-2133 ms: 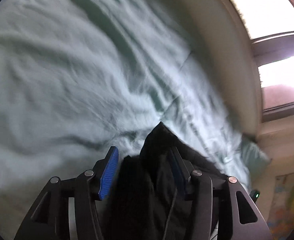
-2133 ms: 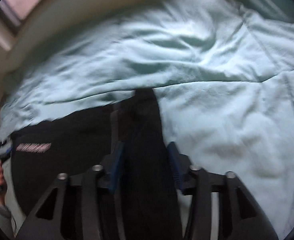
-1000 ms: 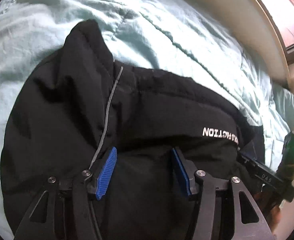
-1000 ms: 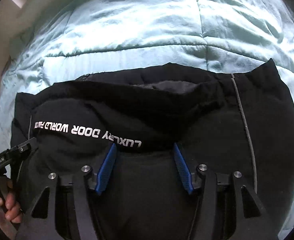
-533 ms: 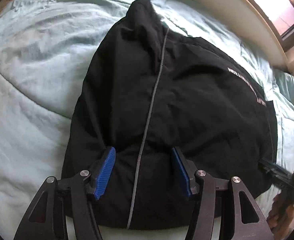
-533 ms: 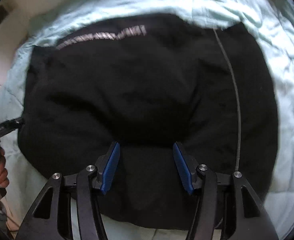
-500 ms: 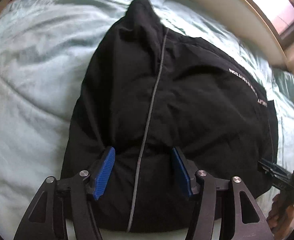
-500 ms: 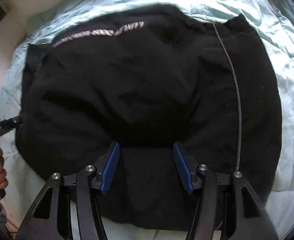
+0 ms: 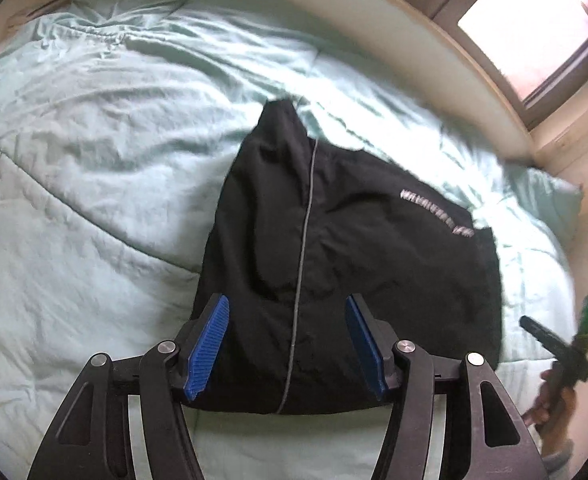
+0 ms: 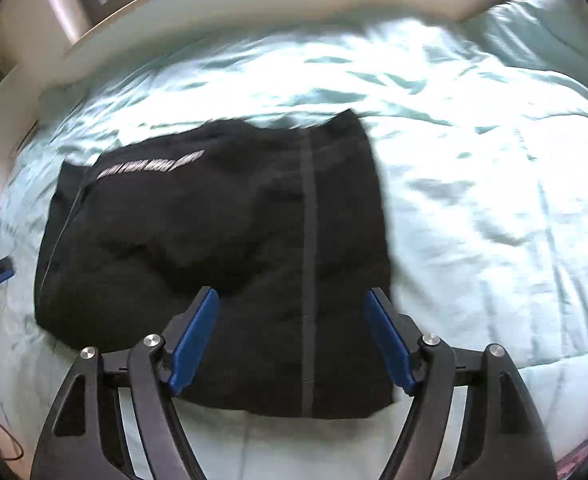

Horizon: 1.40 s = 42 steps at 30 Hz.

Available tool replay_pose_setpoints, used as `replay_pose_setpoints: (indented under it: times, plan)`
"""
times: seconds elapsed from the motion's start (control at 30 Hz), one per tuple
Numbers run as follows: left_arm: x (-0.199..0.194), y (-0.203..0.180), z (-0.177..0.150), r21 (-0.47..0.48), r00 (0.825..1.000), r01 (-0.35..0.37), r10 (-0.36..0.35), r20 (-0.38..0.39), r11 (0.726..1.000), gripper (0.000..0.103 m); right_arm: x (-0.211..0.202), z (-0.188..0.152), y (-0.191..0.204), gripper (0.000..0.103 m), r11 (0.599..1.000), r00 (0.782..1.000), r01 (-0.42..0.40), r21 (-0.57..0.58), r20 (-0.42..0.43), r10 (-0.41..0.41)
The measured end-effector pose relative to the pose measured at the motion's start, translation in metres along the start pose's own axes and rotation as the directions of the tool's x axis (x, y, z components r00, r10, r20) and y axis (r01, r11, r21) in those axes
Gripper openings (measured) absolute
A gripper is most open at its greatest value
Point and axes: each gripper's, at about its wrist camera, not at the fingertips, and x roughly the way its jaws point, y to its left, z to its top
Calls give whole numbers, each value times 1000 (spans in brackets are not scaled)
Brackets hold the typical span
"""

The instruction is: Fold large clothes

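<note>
Mint bedspread (image 9: 94,184) is carrying the folded black jacket (image 9: 334,248), lying just ahead of & below both sets of jaws. Left gripper (image 9: 288,344) is hovering w/ jaws apart, gripping nothing. Right gripper (image 10: 292,344) jaws are opening, nothing pinched btwn them. Jacket's long axis is running across both.

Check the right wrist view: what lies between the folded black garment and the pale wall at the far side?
Only rumpled mint-green bedding; the stretch between the black garment and the wall holds nothing else.
</note>
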Motion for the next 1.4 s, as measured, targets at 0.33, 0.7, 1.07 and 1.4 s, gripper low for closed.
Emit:
replay_pose_setpoints:
  times: [0.33,0.7,1.07,1.4]
  plan:
    - [-14,5,22,-13,997,-62,63,44,998,65,0,12,-14,78,994,994,111,15,18,-111]
    - [6,-1,19,60,987,-155,152,51,986,65,12,19,-9,78,988,988,150,22,28,-151]
    - [66,43,39,-188,989,111,-128,-78,976,77,64,34,-21,78,995,997,-73,70,4,73]
    - [143,55,33,-160,958,152,-185,-218,975,79,136,27,-31,99,993,985,-103,60,-133,110]
